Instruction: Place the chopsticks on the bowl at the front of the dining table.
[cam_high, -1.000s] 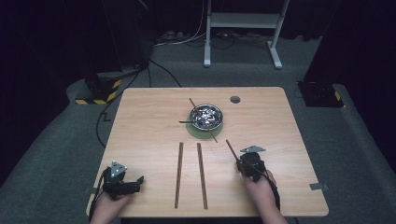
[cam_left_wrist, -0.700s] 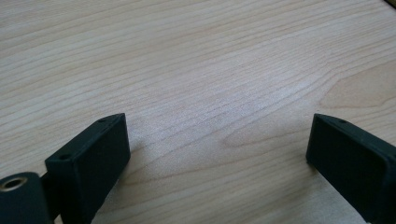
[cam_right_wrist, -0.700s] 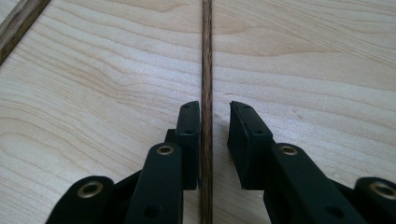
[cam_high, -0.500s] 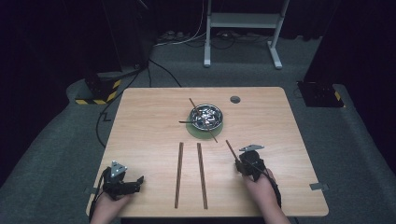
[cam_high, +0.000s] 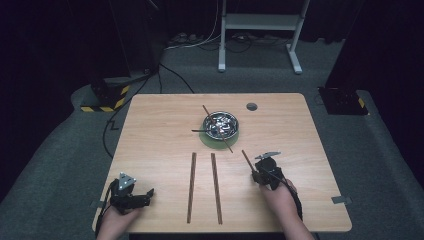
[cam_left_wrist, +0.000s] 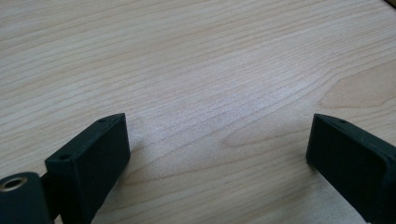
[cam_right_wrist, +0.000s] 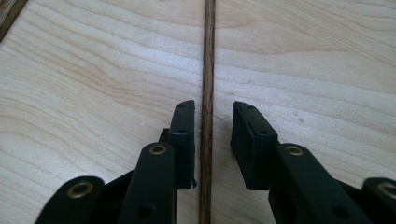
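Observation:
A thin dark wooden stick (cam_right_wrist: 207, 70) lies on the table and runs straight between the jaws of my right gripper (cam_right_wrist: 214, 109). The jaws stand a little apart on either side of it, so the gripper is open, and the left jaw is nearly against the wood. From above, that stick (cam_high: 246, 157) pokes out ahead of the right gripper (cam_high: 257, 170) at the table's front right. At the front left my left gripper (cam_high: 148, 193) rests low, with its jaws spread wide over bare wood (cam_left_wrist: 215, 93) and nothing between them.
Two longer dark sticks (cam_high: 191, 186) (cam_high: 216, 186) lie side by side at the front middle. A metal bowl (cam_high: 220, 125) with shiny contents sits on a green mat at the centre, and thin sticks cross it. A round hole (cam_high: 251, 106) is near the back edge.

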